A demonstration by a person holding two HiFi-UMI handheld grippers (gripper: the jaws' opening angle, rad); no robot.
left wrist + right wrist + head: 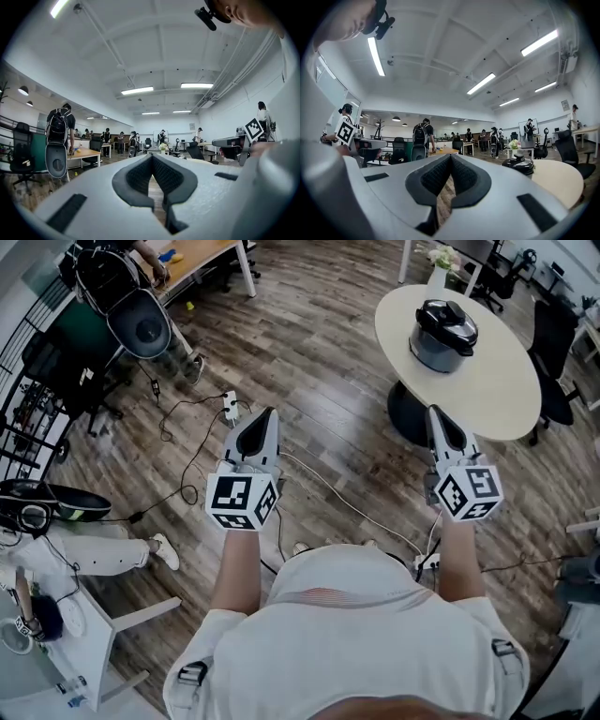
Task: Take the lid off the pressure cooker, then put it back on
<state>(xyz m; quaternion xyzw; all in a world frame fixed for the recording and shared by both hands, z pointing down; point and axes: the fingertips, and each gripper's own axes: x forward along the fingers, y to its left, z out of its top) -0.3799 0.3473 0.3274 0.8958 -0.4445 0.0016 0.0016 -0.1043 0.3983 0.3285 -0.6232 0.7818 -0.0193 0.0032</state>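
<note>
The pressure cooker (442, 335), grey with a black lid and knob on it, stands on a round cream table (492, 381) at the upper right of the head view. In the right gripper view the cooker (521, 165) sits ahead and to the right, well beyond the jaws. My right gripper (439, 421) is held level in the air short of the table, shut and empty. My left gripper (262, 422) hovers over the wood floor to the left, far from the cooker, also shut with nothing in it. Both grippers (152, 159) (450, 158) show their pads meeting at the tips.
Cables and a power strip (229, 406) lie on the wood floor. A person with a backpack (131, 296) stands at a desk at the upper left. Black office chairs (555, 352) stand beside the round table. A seated person's legs (89, 554) reach in from the left.
</note>
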